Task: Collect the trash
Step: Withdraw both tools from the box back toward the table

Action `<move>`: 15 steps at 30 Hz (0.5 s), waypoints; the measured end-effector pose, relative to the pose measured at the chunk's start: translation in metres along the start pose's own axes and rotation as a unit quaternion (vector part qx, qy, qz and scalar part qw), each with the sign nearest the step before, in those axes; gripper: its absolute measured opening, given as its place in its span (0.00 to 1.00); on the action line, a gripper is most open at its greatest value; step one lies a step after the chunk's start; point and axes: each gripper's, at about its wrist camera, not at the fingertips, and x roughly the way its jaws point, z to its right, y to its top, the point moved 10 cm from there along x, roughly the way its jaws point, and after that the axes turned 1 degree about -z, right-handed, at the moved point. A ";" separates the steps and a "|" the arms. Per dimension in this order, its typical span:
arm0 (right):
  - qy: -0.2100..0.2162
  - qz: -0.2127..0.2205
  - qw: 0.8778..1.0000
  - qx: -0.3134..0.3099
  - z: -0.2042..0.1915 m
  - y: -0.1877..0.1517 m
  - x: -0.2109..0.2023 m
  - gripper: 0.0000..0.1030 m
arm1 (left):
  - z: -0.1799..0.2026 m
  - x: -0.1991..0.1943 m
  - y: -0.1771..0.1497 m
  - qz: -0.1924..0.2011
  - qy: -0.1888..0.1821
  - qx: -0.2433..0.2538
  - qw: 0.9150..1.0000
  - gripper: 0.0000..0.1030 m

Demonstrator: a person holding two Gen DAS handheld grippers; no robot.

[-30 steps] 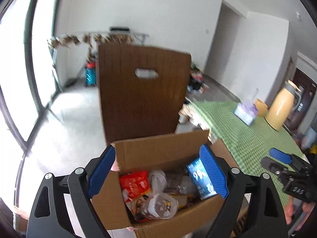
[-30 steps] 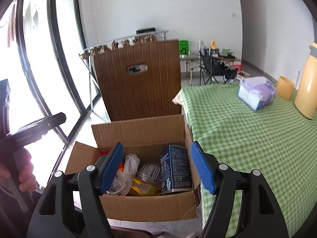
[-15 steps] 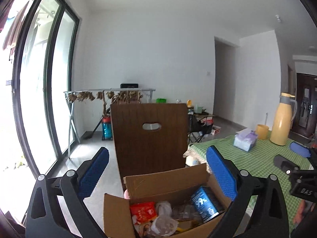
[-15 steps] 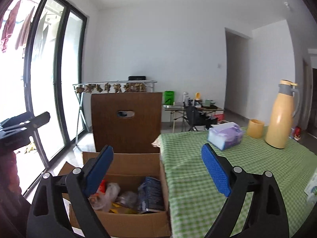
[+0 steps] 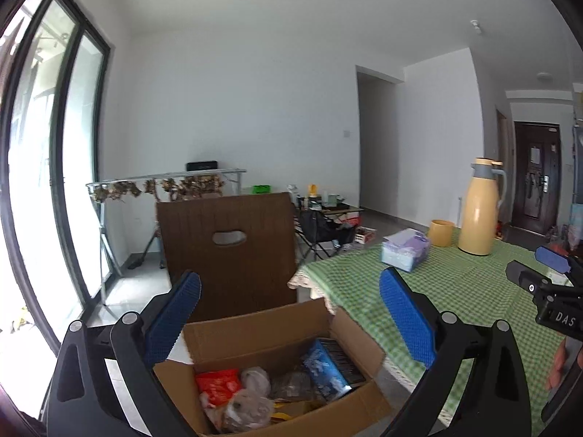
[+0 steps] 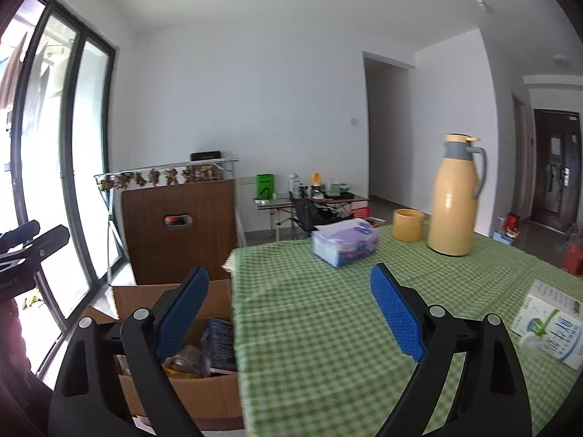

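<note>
Because the cardboard box (image 5: 277,331) stands on the floor just beside the edge of the table (image 6: 328,327), trash from the table can be dropped into it with a short move. Its flaps stand open. Inside lie a red wrapper (image 5: 218,382), a crumpled clear plastic bag (image 5: 247,400) and a dark blue packet (image 5: 322,367), and under them more wrappers that I cannot tell apart.

Both tools are empty. The left gripper (image 5: 289,318) hangs above the box with its jaws spread wide and nothing between them. The right gripper (image 6: 289,313) is over the green checked cloth, its jaws have just been opening, and they also hold nothing.

On the table stand a yellow jug (image 6: 453,200), a yellow cup (image 6: 408,224) and a purple tissue pack (image 6: 344,242). A printed white packet (image 6: 550,324) lies flat near the right edge. I judge it the likely next trash, because the jug and cup look like things in use.
</note>
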 end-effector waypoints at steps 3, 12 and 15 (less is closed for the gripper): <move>-0.029 0.000 1.000 0.007 0.031 -0.005 -0.012 0.84 | 0.034 0.010 -0.008 -0.017 -0.032 0.009 0.999 0.93; -0.170 -0.029 0.983 0.054 0.186 -0.036 -0.072 0.84 | 0.178 0.019 -0.030 -0.043 -0.172 0.053 0.983 0.93; -0.220 -0.050 0.971 0.082 0.243 -0.050 -0.094 0.84 | 0.253 0.019 -0.053 -0.099 -0.282 0.084 0.950 0.93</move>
